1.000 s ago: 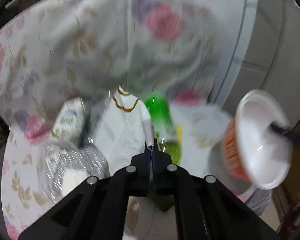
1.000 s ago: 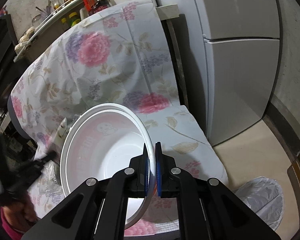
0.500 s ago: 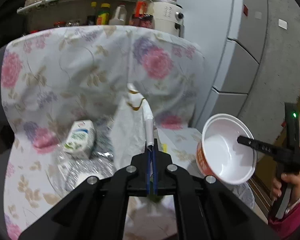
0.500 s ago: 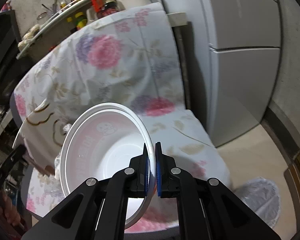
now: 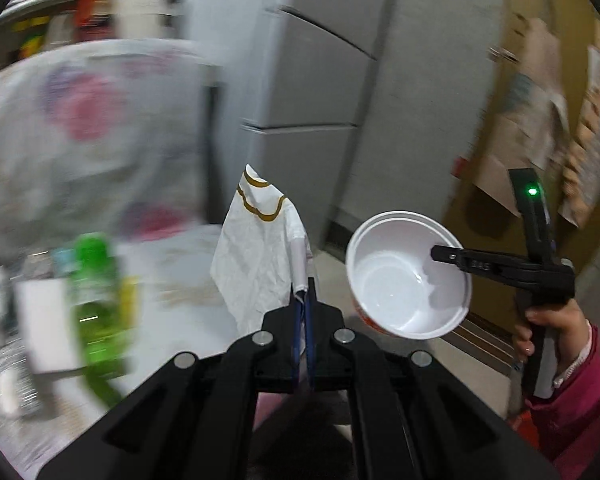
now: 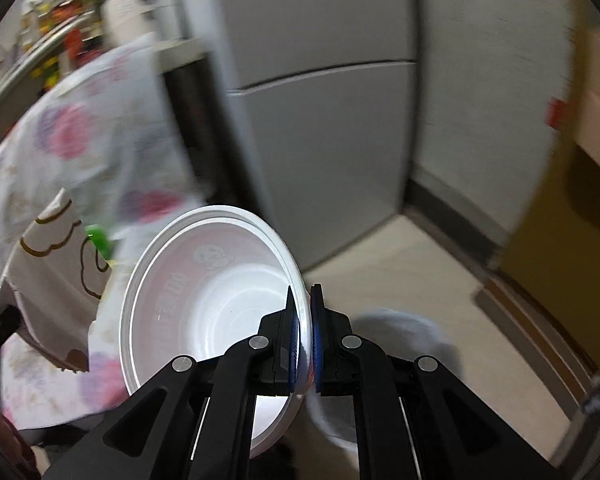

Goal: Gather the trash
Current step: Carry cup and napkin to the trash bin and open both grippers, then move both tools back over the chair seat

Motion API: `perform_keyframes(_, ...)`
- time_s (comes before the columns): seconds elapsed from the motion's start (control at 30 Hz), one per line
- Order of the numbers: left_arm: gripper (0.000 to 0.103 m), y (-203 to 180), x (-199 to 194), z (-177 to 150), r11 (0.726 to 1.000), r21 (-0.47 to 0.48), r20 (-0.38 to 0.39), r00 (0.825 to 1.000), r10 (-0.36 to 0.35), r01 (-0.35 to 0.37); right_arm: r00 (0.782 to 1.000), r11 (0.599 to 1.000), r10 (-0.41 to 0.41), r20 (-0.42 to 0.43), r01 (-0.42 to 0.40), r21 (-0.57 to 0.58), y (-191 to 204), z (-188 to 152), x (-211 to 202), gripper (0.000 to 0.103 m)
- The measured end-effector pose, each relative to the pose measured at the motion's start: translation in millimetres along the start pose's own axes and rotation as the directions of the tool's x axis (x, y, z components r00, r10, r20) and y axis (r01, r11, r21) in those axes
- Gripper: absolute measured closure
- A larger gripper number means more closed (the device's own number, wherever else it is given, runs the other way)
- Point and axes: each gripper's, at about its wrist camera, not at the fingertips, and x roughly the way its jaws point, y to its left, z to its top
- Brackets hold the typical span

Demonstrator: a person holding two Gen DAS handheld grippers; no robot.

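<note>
My left gripper (image 5: 303, 300) is shut on a white paper bag with gold trim (image 5: 260, 252) and holds it up in the air; the bag also shows in the right wrist view (image 6: 52, 264). My right gripper (image 6: 305, 312) is shut on the rim of an empty white noodle bowl (image 6: 212, 304), held tilted above the floor. The bowl (image 5: 404, 280) and the right gripper (image 5: 444, 254) show at the right of the left wrist view. A green bottle (image 5: 96, 292), a carton and crumpled plastic lie blurred on the floral-covered chair seat (image 5: 188, 276) at left.
A grey refrigerator (image 6: 324, 92) stands behind the chair. A grey-lined trash bag (image 6: 404, 344) sits on the beige floor (image 6: 412, 272) under my right gripper. A shelf with bottles (image 6: 56, 32) is at the far left. A yellowish wall with cardboard (image 5: 540, 120) is at right.
Both grippers swung right, away from the chair toward the floor by the refrigerator, carrying the paper bag and the bowl. The chair and its trash have slid to the left of both views.
</note>
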Motion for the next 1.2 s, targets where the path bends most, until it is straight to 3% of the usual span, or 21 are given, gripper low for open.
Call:
perform_keyframes(0.1, 0.102, -32, 36, 2, 0.992, 0.031, -0.049, 0.991, -0.124, 0.126, 0.997, 0.996, -0.066, -0.038, 0.068, 0.061, -42, -14, 11, 0.096)
perform_keyframes(0.27, 0.102, -85, 100, -6, 0.954, 0.073, -0.172, 0.946, -0.276, 0.291, 0.985, 0.98, -0.121, -0.127, 0.138, 0.141, -96, -39, 39, 0.095)
perform_keyframes(0.47, 0.102, -119, 165, -20, 0.938, 0.107, -0.3, 0.91, -0.287, 0.331, 0.972, 0.966, -0.096, -0.215, 0.143, 0.214, -132, -59, 84, 0.086)
perform_keyframes(0.53, 0.098, -123, 180, -21, 0.942, 0.094, -0.328, 0.904, -0.276, 0.322, 0.971, 0.962, -0.066, -0.231, 0.123, 0.242, -139, -63, 98, 0.07)
perform_keyframes(0.57, 0.086, -123, 186, -21, 0.943, 0.087, -0.339, 0.9, -0.276, 0.322, 0.969, 0.962, -0.068, -0.238, 0.128, 0.243, -140, -65, 102, 0.063)
perform_keyframes(0.6, 0.077, -122, 190, -20, 0.947, 0.081, -0.344, 0.901, -0.266, 0.311, 0.968, 0.962, -0.073, -0.239, 0.132, 0.24, -140, -65, 104, 0.052)
perform_keyframes(0.63, 0.062, -122, 191, -20, 0.949, 0.079, -0.339, 0.904, -0.261, 0.304, 0.968, 0.963, -0.078, -0.239, 0.135, 0.234, -140, -66, 106, 0.05)
perform_keyframes(0.67, 0.058, -119, 191, -19, 0.951, 0.077, -0.332, 0.907, -0.259, 0.299, 0.967, 0.964, -0.074, -0.242, 0.132, 0.233, -140, -66, 107, 0.05)
perform_keyframes(0.77, 0.058, -112, 184, -15, 0.961, 0.078, -0.32, 0.92, -0.228, 0.266, 0.972, 0.961, -0.07, -0.224, 0.126, 0.245, -142, -63, 97, 0.05)
perform_keyframes(0.87, 0.058, -96, 166, -6, 0.976, 0.088, -0.28, 0.945, -0.167, 0.198, 0.985, 0.964, -0.083, -0.149, 0.117, 0.238, -134, -52, 70, 0.05)
perform_keyframes(1.0, 0.058, -61, 118, 4, 0.991, 0.127, -0.204, 0.979, -0.009, 0.036, 1.0, 0.987, -0.022, 0.005, 0.021, 0.161, -98, -28, 26, 0.05)
perform_keyframes(1.1, 0.057, -36, 80, 7, 0.992, 0.11, -0.158, 0.984, 0.077, -0.06, 0.993, 0.992, 0.088, 0.076, -0.094, 0.079, -56, -15, 7, 0.05)
perform_keyframes(1.2, 0.053, 0, 36, 1, 0.981, 0.062, -0.128, 0.973, 0.192, -0.186, 0.978, 0.98, 0.197, 0.073, -0.194, -0.041, 9, -7, -3, 0.05)
